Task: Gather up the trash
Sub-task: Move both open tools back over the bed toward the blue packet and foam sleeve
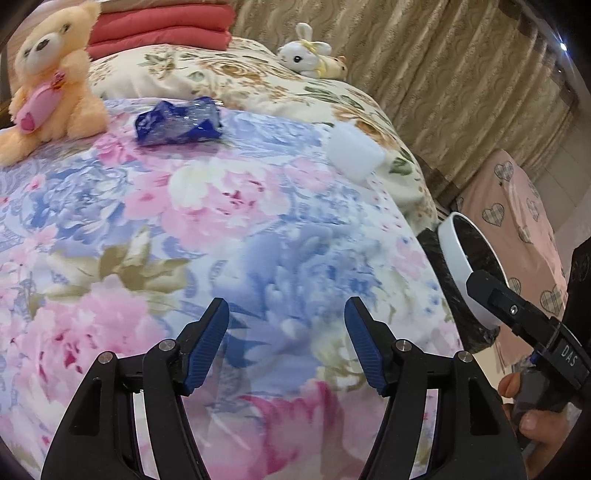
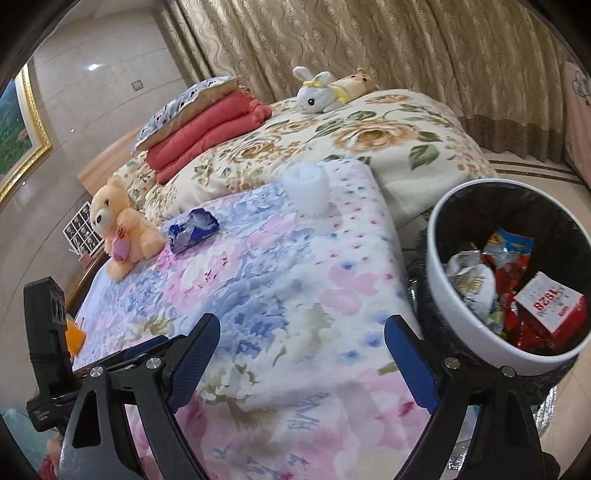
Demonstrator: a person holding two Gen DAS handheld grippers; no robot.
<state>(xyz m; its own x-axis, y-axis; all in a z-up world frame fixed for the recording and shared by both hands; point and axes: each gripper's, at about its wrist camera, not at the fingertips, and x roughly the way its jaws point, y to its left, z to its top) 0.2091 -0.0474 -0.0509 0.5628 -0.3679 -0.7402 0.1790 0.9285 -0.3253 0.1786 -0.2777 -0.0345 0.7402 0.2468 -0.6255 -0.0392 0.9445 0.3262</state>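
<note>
From the left wrist camera, the left tongs [image 1: 287,345] stand apart over the floral quilt [image 1: 221,229] with nothing between the blue pads. Far ahead on the quilt lies a crumpled blue wrapper [image 1: 179,122], just right of a peach teddy [image 1: 51,81]. A white cup [image 1: 354,155] lies tipped at the quilt's right edge, well apart from the wrapper. Behind, a rose-print blanket [image 1: 258,81] carries a white bunny toy [image 1: 308,55] and folded red bedding [image 1: 162,26]. At the right the bin [image 1: 454,258] shows only its white rim and dark inside; its contents are hidden here. The right gripper's black body crosses in front of the bin's rim, with a hand [image 1: 532,424] below it.

From the right wrist camera, the right tongs [image 2: 301,362] are also apart and empty, over the quilt's [image 2: 295,295] near corner. This view looks down into the bin [image 2: 461,325], which stands beside the bed at the right and holds red, white and blue packets. The wrapper [image 2: 192,230] lies beside the teddy [image 2: 118,229], the cup [image 2: 306,188] stands farther back near the blanket [image 2: 388,136]. The bunny [image 2: 321,92] and red bedding [image 2: 207,129] sit beyond. The left gripper's black body fills the lower left corner.
</note>
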